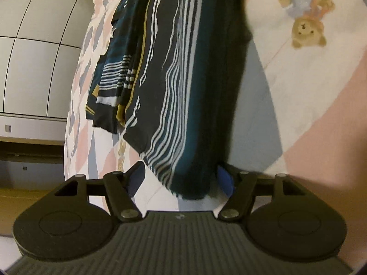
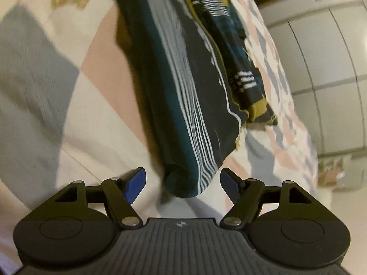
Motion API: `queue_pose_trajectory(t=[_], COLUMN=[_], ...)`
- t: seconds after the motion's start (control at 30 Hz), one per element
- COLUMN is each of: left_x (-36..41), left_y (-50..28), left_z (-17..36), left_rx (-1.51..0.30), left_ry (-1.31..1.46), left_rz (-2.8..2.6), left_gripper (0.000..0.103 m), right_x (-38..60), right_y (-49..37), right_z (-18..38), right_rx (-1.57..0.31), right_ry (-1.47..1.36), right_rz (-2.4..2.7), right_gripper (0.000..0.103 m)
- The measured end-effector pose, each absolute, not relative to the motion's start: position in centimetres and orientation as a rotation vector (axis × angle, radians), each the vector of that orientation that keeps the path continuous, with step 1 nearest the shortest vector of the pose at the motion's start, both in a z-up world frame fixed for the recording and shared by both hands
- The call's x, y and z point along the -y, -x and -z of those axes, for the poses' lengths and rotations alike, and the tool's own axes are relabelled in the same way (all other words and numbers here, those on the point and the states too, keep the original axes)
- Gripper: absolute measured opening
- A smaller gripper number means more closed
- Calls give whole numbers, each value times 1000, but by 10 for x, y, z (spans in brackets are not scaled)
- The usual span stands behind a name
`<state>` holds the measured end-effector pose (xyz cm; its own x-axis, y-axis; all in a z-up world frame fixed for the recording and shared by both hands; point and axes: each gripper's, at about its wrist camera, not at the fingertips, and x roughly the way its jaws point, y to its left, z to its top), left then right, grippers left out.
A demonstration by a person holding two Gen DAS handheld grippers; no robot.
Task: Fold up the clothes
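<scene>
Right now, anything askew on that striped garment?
Yes. The striped garment lies bunched in a long roll on the bedsheet, with a rumpled mustard-trimmed part sticking out sideways. Both grippers, left gripper and right gripper, are open.

Dim warm indoor light, motion-blurred fabric, heavy fisheye bending at edges.

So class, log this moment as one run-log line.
left hand-held gripper: open | right hand-held gripper: open | striped garment: between both, ungripped, on bedsheet
</scene>
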<state>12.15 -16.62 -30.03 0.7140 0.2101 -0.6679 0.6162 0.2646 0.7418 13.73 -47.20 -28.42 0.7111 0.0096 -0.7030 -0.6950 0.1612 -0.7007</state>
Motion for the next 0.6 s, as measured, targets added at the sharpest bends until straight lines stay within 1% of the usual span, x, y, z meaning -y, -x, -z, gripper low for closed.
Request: queue_pose_trajectory(t=[0.17, 0.2, 0.23, 0.27, 0.3, 0.33, 0.4, 0.43, 0.5, 0.6], left_x=[162, 161, 160, 157, 156, 154, 151, 150, 145, 132], left_y=[-128, -127, -127, -128, -127, -127, -134, -141, -163, -208], left_z=[313, 314, 316, 314, 313, 311, 298, 287, 257, 207], left_rx=[-733, -729, -725, -738, -739, -741, -768, -803, -875, -958], left_ry=[-1342, -1349, -1356, -1351, -1351, -1351, -1323, -1279, -1146, -951], left_rz=[354, 369, 385, 415, 433, 452, 485, 501, 515, 510], left_gripper=[65, 59, 46, 38, 26, 21, 16, 14, 12, 12], right_x=[478, 480, 481, 483, 485, 484, 489, 491, 494, 499], right_y=[-147, -148, -150, -152, -155, -160, -171, -176, -203, -243], right_z=[312, 317, 322, 327, 331, 332, 326, 323, 295, 254], right_rx=[-537, -515, -493, -471, -448, -444, -499, -527, -603, -713], right_ry=[1478, 1498, 1519, 1540, 1562, 1571, 1532, 1511, 1415, 1266], right_rz=[-575, -581, -587, -594, -606, -624, -697, -733, -786, -862], right_gripper=[73, 72, 72, 71, 64, 58, 32, 31, 19, 13])
